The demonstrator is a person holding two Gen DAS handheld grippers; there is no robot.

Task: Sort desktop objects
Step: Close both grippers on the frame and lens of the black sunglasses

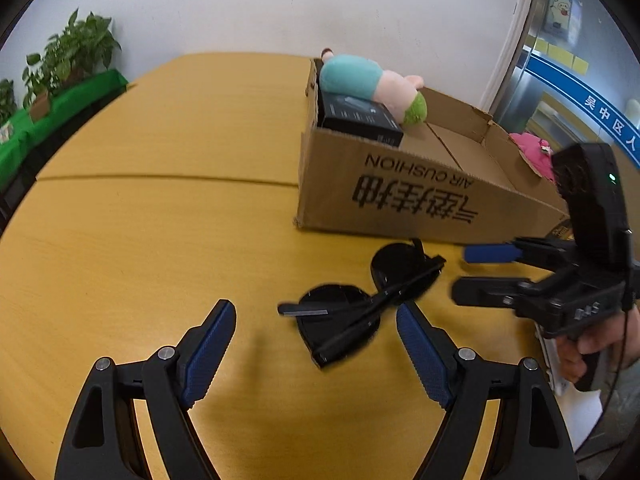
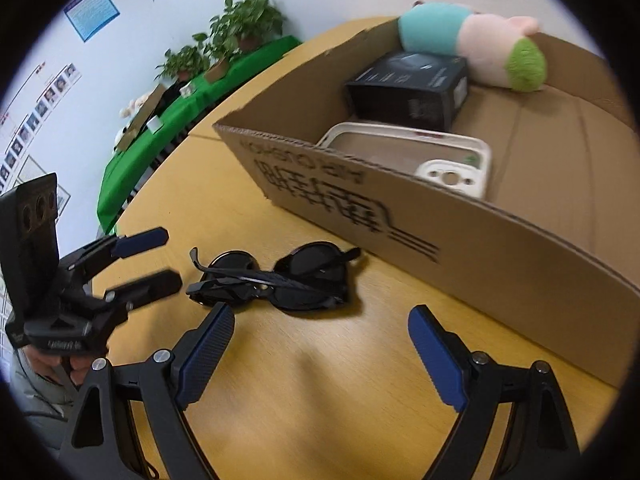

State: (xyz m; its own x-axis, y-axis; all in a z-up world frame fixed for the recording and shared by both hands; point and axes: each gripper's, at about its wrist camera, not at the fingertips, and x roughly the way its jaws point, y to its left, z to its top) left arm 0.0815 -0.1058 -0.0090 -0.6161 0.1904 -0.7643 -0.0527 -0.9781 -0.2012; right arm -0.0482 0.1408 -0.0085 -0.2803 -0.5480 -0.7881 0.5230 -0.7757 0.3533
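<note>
Sunglasses (image 1: 360,300) lie folded on table (image 1: 160,220), just beside long front wall of cardboard box (image 1: 400,192). Likely light, rigid frame, slick scratch-prone lenses; best pinch at bridge or across folded temples, gently. Left gripper (image 1: 316,344) spread wide, empty, right pad near frame end. Right gripper (image 2: 320,344) likewise wide, holding nothing, hovering close by sunglasses, apart. Box already holds plush toy (image 2: 472,40), black carton (image 2: 408,84), phone case (image 2: 420,148).
</note>
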